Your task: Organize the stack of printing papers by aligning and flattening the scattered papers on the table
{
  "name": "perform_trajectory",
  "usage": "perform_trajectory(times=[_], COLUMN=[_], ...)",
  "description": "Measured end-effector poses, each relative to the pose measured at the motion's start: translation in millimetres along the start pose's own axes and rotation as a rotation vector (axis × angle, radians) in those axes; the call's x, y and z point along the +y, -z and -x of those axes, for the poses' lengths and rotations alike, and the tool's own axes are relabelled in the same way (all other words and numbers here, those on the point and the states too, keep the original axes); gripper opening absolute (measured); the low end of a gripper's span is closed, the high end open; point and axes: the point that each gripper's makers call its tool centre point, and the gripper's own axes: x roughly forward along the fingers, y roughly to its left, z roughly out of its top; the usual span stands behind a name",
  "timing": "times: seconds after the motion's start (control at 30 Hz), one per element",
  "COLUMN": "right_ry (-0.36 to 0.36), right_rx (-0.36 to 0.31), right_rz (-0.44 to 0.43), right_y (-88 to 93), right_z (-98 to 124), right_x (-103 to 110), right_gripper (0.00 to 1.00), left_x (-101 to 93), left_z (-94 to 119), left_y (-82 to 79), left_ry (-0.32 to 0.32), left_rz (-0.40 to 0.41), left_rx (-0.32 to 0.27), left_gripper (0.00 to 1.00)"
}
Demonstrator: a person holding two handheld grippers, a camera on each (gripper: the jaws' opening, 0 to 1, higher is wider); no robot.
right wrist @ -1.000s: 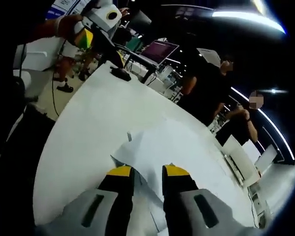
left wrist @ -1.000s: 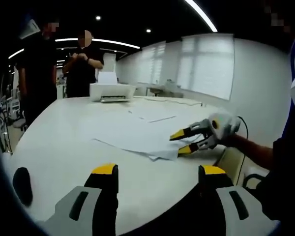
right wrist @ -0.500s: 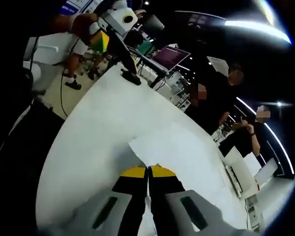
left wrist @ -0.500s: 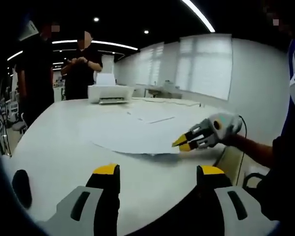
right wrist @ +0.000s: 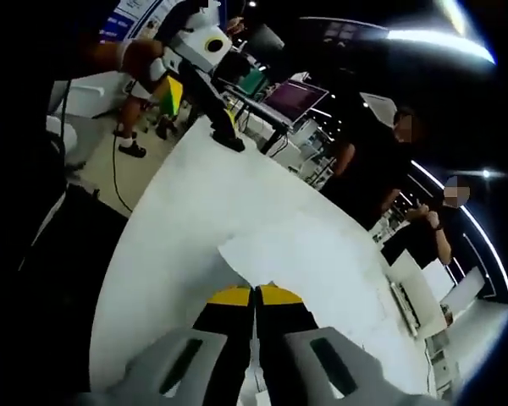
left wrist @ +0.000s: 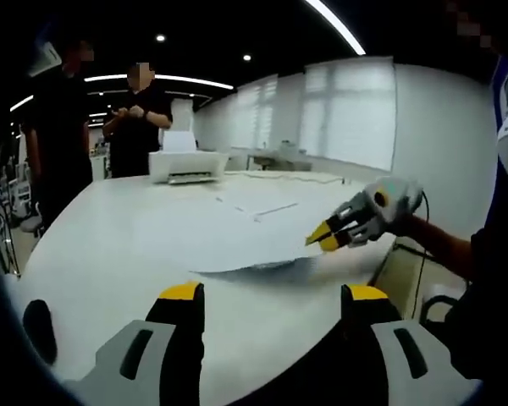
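Your right gripper [right wrist: 255,292] has its yellow-tipped jaws pressed together on the near edge of the papers [right wrist: 322,254], and in the left gripper view that same gripper [left wrist: 326,238] comes in from the right, pinching the sheets at their corner and lifting that edge just off the white table [left wrist: 93,245], so a thin shadow lies under the raised part. The papers [left wrist: 220,237] spread from that pinched corner across the middle of the table, with more loose sheets [left wrist: 258,203] lying flat farther back. Your left gripper [left wrist: 275,296] hangs over the near edge of the table with its jaws spread wide and nothing between them, well apart from the papers. In the right gripper view you can see it at the upper left [right wrist: 176,91], held beyond the far end of the table. A white printer [left wrist: 188,162] sits at the far end of the table, and two people in dark clothes [left wrist: 135,118] stand behind it. A laptop with a lit screen [right wrist: 292,91] stands on a desk beyond the table.
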Motion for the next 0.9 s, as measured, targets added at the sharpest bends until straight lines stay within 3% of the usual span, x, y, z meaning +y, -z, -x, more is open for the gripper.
perform_trajectory(times=[0.23, 0.57, 0.9], right_ry=[-0.011, -0.056, -0.117], right_rx=[0.012, 0.043, 0.083], right_rz=[0.029, 0.099, 0.175], right_y=[-8.3, -27.8, -49.6], right_z=[18, 41, 62], right_x=[-8, -19, -15], right_gripper=[0.00, 0.00, 0.00], left_x=[0.2, -7.8, -19.8], left_z=[-11, -30, -51], left_y=[-0.1, -16.2, -25.6], left_ry=[0.001, 0.045, 0.088], left_rz=[-0.031, -0.076, -0.149], left_rx=[0.010, -0.040, -0.060], left_gripper=[0.68, 0.68, 0.68])
